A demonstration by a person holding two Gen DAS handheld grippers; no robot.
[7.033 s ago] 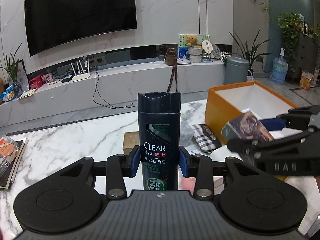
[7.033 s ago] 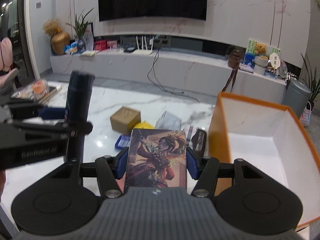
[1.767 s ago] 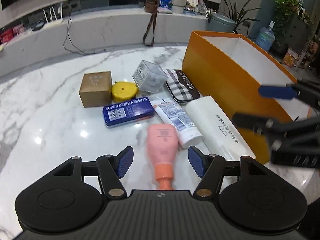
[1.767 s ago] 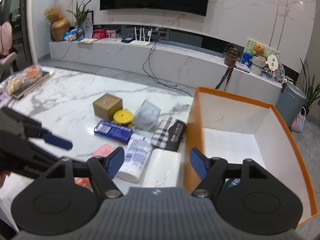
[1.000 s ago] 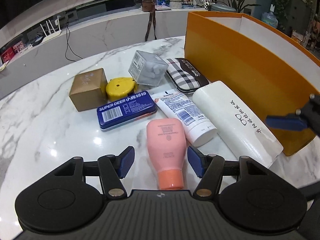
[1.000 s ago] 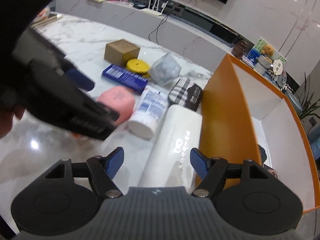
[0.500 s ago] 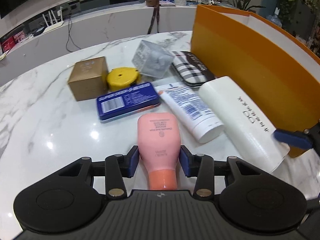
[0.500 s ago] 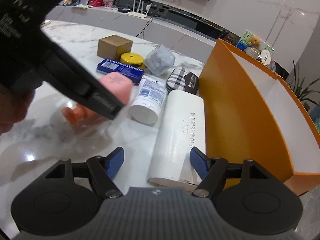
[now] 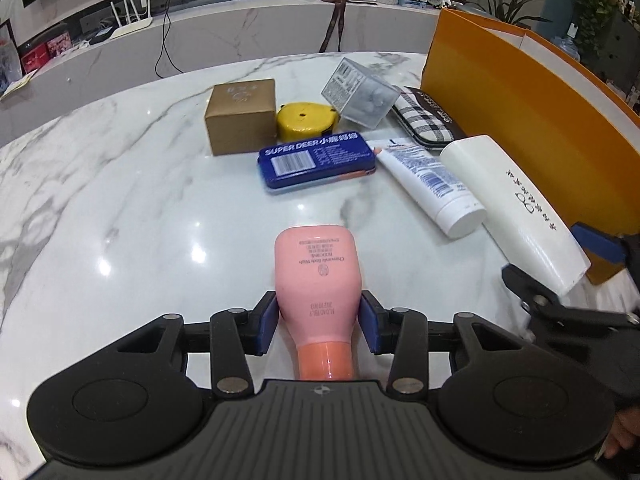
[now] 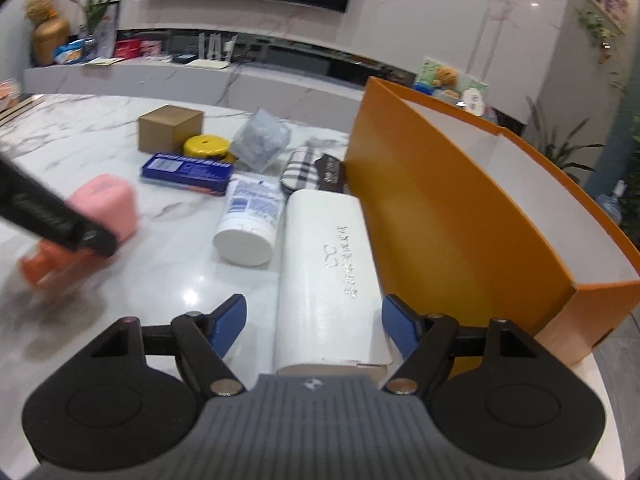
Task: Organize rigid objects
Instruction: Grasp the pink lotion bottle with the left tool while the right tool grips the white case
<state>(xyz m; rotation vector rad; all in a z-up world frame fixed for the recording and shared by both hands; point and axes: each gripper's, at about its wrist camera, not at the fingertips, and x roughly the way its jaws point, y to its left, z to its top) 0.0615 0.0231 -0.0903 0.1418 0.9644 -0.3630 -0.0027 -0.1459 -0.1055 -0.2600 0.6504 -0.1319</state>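
Eight loose items show on the marble tabletop (image 9: 100, 208), all outside the orange box (image 9: 532, 120) at the right, so most of the sorting looks undone; the inside of the box is only partly visible and what shows is bare white wall.

From left to right in the left wrist view: a brown carton (image 9: 240, 114), a yellow round tin (image 9: 306, 120), a blue tin (image 9: 316, 159), a pink bottle (image 9: 318, 276), a clear cube (image 9: 362, 98), a white tube (image 9: 430, 182), a plaid case (image 9: 430, 120) and a white case (image 9: 516, 208) lying just beside the box wall.

The left gripper (image 9: 318, 320) has its blue fingers (image 9: 266, 322) pressed against both sides of the pink bottle, near its orange cap. The bottle points away from the camera, and whether it is clear of the tabletop cannot be told.

The right gripper (image 10: 314, 322) has its fingers (image 10: 228, 320) spread wide, one on each side of the near end of the white case (image 10: 328, 272), with a gap at both sides, touching nothing. By the look of it, the pink bottle is the next item bound for the box, and the white case after that.
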